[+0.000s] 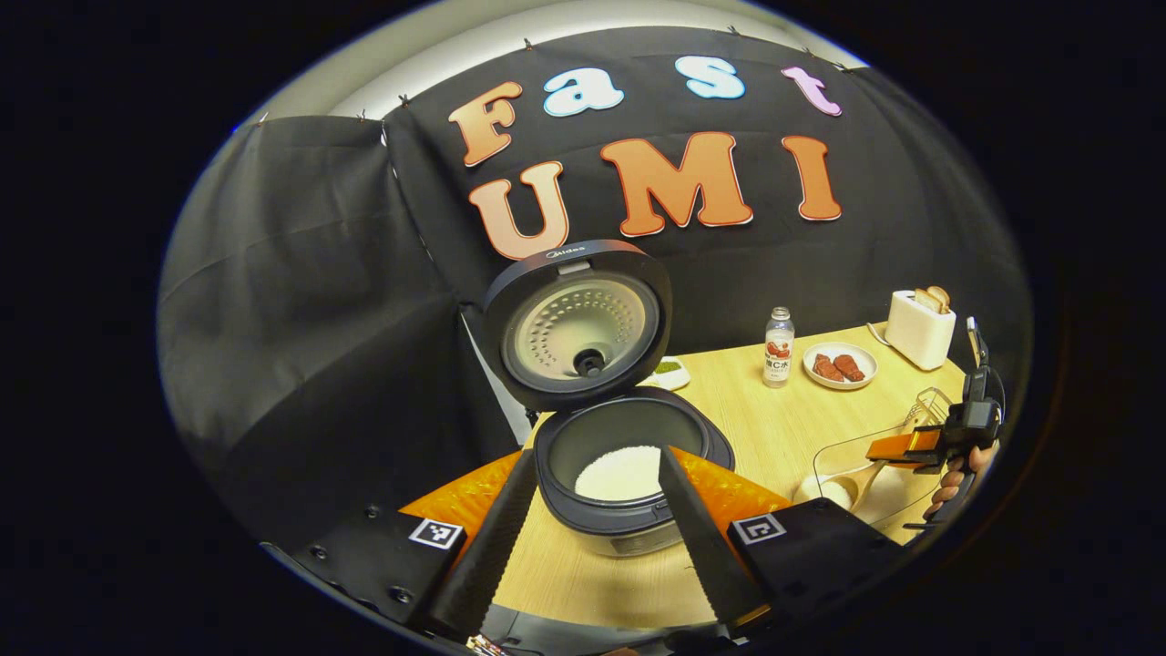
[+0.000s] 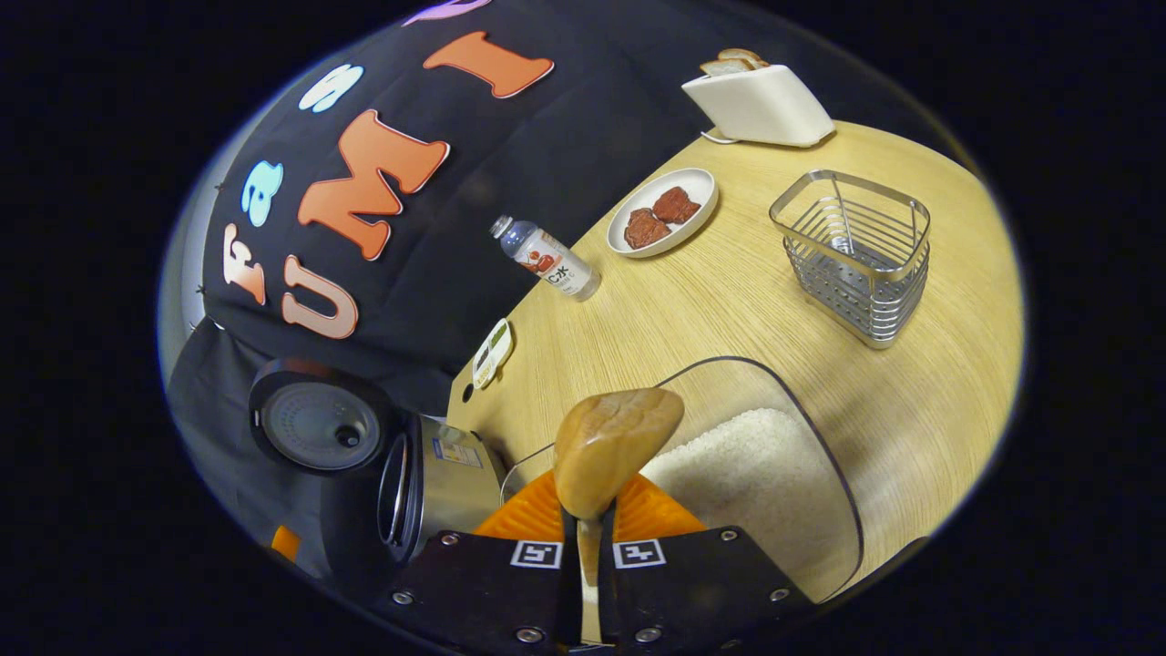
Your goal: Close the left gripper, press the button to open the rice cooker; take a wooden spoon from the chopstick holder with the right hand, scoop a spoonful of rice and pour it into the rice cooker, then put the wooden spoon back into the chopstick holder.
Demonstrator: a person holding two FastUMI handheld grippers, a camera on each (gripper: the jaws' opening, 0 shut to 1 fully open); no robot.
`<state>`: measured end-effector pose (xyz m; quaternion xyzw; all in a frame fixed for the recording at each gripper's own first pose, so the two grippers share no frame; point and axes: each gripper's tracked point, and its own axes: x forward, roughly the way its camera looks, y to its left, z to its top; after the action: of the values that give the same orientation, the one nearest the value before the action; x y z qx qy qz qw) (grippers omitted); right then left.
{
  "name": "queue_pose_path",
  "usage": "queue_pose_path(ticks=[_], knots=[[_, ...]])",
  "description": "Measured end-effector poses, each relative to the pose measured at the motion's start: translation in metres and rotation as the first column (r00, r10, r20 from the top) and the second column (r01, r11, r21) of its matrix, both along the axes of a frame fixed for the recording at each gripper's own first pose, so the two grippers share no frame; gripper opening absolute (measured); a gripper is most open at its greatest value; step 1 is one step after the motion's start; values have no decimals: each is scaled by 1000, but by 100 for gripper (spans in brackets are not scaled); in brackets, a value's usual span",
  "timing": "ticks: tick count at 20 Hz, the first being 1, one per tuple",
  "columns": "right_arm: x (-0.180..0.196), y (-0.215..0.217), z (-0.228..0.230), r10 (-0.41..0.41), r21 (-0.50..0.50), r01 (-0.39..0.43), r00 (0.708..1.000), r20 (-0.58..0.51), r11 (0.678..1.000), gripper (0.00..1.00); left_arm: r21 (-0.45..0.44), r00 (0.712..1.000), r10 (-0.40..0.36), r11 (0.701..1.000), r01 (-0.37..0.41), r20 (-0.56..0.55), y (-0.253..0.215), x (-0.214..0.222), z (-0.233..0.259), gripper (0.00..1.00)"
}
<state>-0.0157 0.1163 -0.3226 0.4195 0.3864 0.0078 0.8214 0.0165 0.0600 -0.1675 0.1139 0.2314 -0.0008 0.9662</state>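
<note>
The wooden spoon (image 2: 612, 444) is clamped in the right gripper (image 2: 588, 538) above the rice container (image 2: 824, 474), while the left gripper (image 1: 597, 519) is held agape near the open rice cooker (image 1: 629, 456).

The wooden table (image 2: 729, 301) carries rice cooker (image 1: 629, 474), bottle (image 2: 547, 258), plate (image 2: 662, 211), toaster (image 2: 756, 105), wire holder (image 2: 856, 255), rice container (image 2: 774, 456).

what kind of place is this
Probably a staged kitchen set in a recording booth: a black open-lidded rice cooker, a white toaster holding bread and a white plate of reddish-brown food sit on a light wooden table.
</note>
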Motion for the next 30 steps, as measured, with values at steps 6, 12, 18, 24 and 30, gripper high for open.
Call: queue_pose_path(ticks=[6, 12, 18, 24, 30], knots=[[5, -28, 15, -25, 92, 21, 999, 45, 996, 6, -4, 1000, 2, 1000, -2, -3, -13, 3, 2, 92], [13, -66, 23, -78, 130, 68, 994, 75, 989, 6, 0, 999, -33, 999, 33, 22, -39, 8, 11, 92], [17, -81, 41, -125, 264, 97, 988, 89, 960, 6, -20, 999, -26, 999, 27, 36, -54, 13, 15, 92], [31, -86, 77, -180, 450, 116, 978, 104, 885, 6, -39, 998, -4, 999, 6, 68, -62, 11, 24, 92], [44, -54, 132, -147, 550, 47, 979, 140, 834, 6, -66, 993, 66, 996, -60, 97, -41, -2, 29, 92]])
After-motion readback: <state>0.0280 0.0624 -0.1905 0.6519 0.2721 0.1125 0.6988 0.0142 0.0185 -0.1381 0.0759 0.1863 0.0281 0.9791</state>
